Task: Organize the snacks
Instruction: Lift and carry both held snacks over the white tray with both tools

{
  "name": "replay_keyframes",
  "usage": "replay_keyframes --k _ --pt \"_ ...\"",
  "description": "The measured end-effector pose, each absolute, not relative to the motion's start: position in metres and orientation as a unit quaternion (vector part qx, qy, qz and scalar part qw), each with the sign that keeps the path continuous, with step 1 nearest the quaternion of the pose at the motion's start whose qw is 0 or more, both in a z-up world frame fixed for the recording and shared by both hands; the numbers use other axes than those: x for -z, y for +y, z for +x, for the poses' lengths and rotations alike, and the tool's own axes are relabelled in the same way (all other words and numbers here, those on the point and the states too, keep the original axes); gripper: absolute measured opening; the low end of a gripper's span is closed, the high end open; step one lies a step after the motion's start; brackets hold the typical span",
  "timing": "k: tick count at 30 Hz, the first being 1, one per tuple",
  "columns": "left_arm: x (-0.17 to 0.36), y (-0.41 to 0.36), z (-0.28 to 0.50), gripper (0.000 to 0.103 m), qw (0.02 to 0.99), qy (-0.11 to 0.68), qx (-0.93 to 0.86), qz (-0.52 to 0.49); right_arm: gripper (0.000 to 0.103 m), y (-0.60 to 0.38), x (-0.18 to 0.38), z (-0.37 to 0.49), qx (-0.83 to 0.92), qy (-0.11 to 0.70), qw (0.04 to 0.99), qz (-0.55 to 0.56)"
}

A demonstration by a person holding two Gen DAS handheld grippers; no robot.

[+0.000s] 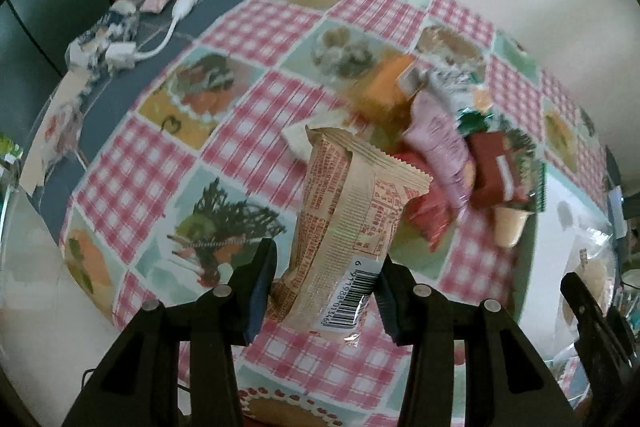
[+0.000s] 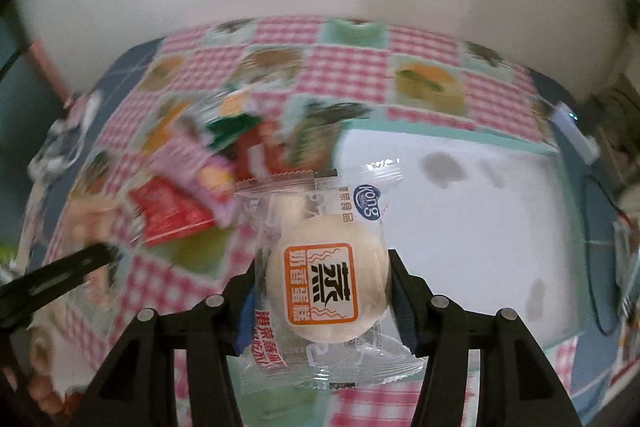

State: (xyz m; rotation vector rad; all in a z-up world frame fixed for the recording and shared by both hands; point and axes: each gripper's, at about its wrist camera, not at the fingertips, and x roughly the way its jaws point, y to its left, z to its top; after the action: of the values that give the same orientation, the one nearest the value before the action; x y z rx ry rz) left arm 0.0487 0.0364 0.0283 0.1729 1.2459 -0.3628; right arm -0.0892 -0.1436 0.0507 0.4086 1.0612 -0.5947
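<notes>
The left gripper (image 1: pixel 320 291) is clenched on a tan packet (image 1: pixel 352 227), gripped near its barcode end, long axis running away from the jaws, clear of the cloth (image 1: pixel 248 27). The right gripper (image 2: pixel 320 301) pinches a bun (image 2: pixel 328 287) in clear wrap across its width. The white tray (image 2: pixel 460 227) lies just ahead and right of the bun, so the right hand looks nearer it. The snack pile (image 1: pixel 460 155) sits left of the tray, blurred.
</notes>
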Motion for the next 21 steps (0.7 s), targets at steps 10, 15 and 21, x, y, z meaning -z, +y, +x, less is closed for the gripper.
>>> replay_keyframes --k 10,15,21 --pt "-0.058 -0.047 0.022 0.048 0.779 0.559 0.250 0.131 0.058 -0.225 -0.044 -0.130 0.382 0.474 0.753 0.251" --pt "-0.058 -0.115 -0.008 0.048 0.758 0.550 0.303 0.176 0.058 -0.262 -0.034 -0.159 0.417 0.459 0.724 0.303" --pt "-0.048 -0.183 -0.040 0.048 0.739 0.536 0.346 0.216 0.058 -0.301 -0.017 -0.190 0.460 0.445 0.688 0.341"
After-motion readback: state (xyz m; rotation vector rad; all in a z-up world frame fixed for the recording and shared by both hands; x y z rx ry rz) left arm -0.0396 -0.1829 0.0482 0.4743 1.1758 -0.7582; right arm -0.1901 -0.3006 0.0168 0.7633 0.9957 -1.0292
